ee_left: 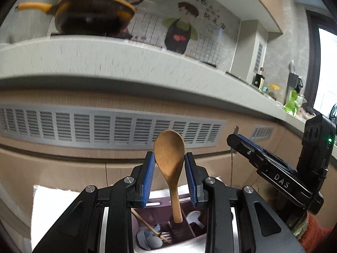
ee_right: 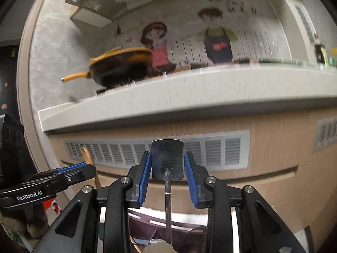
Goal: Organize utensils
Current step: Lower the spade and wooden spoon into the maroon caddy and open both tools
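The left gripper (ee_left: 169, 178) is clamped on a wooden spoon (ee_left: 170, 160), its blue pads pressing the sides of the bowl, which stands upright at the lower middle of the left view with the handle hanging down. Below the handle, at the bottom edge, lies a purple caddy (ee_left: 157, 202) holding chopsticks (ee_left: 150, 228) and pale spoons (ee_left: 194, 217). The right gripper (ee_right: 167, 176) is clamped on a metal spatula (ee_right: 167, 160), blade up between its pads, thin shank running down to the bottom edge of the right view.

Each view catches the other tool from the side. At the lower right of the left view the right gripper (ee_left: 233, 140) shows as a black arm, with only a sliver of metal past its tip. At the lower left of the right view the left gripper (ee_right: 88, 166) shows with the wooden spoon (ee_right: 89, 158) seen edge-on.

Only the left view shows the caddy's contents clearly; the right view gives just its purple rim (ee_right: 143, 217).

Beyond both, a grey counter (ee_left: 105, 63) crosses mid-frame above a slatted vent (ee_left: 105, 130). A yellow-handled pan (ee_left: 90, 12) sits upper left on it, blurred.
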A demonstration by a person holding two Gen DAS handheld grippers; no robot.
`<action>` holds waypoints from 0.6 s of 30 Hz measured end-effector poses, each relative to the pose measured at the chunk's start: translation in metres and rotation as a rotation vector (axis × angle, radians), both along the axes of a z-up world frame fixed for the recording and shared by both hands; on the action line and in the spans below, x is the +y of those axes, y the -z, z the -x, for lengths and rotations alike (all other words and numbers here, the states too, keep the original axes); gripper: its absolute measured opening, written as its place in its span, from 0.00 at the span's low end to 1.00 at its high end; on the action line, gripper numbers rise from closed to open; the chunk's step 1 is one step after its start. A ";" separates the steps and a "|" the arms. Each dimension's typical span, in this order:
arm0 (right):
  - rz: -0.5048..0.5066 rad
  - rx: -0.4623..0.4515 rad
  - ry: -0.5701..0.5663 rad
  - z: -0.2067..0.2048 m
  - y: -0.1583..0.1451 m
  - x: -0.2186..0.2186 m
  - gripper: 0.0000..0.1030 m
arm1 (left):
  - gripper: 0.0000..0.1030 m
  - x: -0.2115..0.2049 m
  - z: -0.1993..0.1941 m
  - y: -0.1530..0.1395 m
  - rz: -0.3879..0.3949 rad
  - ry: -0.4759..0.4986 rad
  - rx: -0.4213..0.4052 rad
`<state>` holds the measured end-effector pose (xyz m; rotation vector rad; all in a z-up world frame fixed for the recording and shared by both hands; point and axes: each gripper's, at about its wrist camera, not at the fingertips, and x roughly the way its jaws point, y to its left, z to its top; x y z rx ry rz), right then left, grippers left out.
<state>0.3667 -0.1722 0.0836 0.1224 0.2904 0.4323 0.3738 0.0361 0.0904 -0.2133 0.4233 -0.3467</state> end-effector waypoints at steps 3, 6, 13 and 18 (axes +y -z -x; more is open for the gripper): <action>0.003 0.014 -0.004 -0.005 0.016 0.002 0.30 | 0.29 -0.004 -0.011 0.019 0.012 0.029 0.051; 0.018 0.132 -0.091 -0.010 0.037 0.001 0.31 | 0.43 -0.015 -0.017 0.041 0.008 0.122 0.137; 0.048 0.197 -0.042 0.025 0.051 -0.026 0.35 | 0.48 -0.015 0.014 0.053 -0.007 0.125 0.180; 0.164 0.214 -0.052 0.071 0.048 -0.028 0.35 | 0.51 -0.005 0.068 0.056 -0.060 0.098 0.207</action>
